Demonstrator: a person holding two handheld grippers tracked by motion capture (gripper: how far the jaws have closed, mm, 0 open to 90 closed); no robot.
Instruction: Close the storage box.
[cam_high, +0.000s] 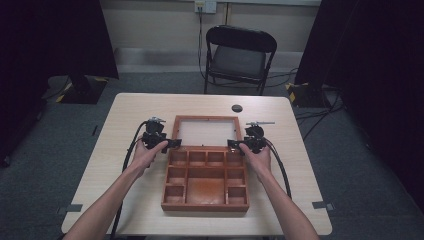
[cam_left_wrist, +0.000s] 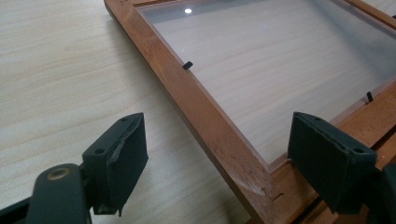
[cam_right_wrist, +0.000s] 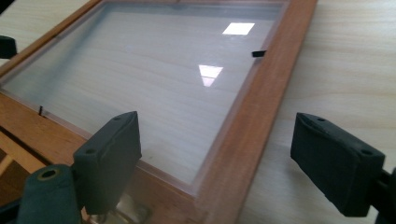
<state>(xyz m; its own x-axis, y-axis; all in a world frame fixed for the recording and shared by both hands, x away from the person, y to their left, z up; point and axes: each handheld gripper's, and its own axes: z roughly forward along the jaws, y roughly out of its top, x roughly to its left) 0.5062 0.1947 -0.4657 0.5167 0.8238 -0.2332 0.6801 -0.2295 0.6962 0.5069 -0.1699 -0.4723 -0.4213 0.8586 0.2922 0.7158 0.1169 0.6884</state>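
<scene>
A wooden compartment box (cam_high: 205, 180) lies open in the middle of the light wood-grain worktop (cam_high: 125, 200) in the high view, its divided tray toward the bottom of the frame. Its glazed lid (cam_high: 206, 131) is folded back flat on the worktop toward the top of the frame, joined to the tray along the hinge edge.

The left gripper (cam_high: 170, 144) sits at the left end of that hinge line, held in the person's left hand (cam_high: 147, 152). In the left gripper view its fingers (cam_left_wrist: 119, 161) stand apart with the lid's near corner between them. One pad sits over bare worktop at the lower left, the other over the tray's edge at the lower right. Neither pad presses on the wood.

The right gripper (cam_high: 235, 145) sits at the right end of the hinge line, held in the right hand (cam_high: 257, 156). In the right gripper view its fingers (cam_right_wrist: 112, 158) are also spread. The lid's side rail (cam_right_wrist: 247, 126) runs up between them toward the upper right of the frame. The left pad hangs over the clear pane (cam_right_wrist: 154, 79) and the right pad over bare worktop, with no contact on the rail. A metal hinge (cam_right_wrist: 126, 212) shows at the bottom edge, just under the left pad.

A black folding chair (cam_high: 240, 57) stands beyond the worktop at the top centre of the high view.
</scene>
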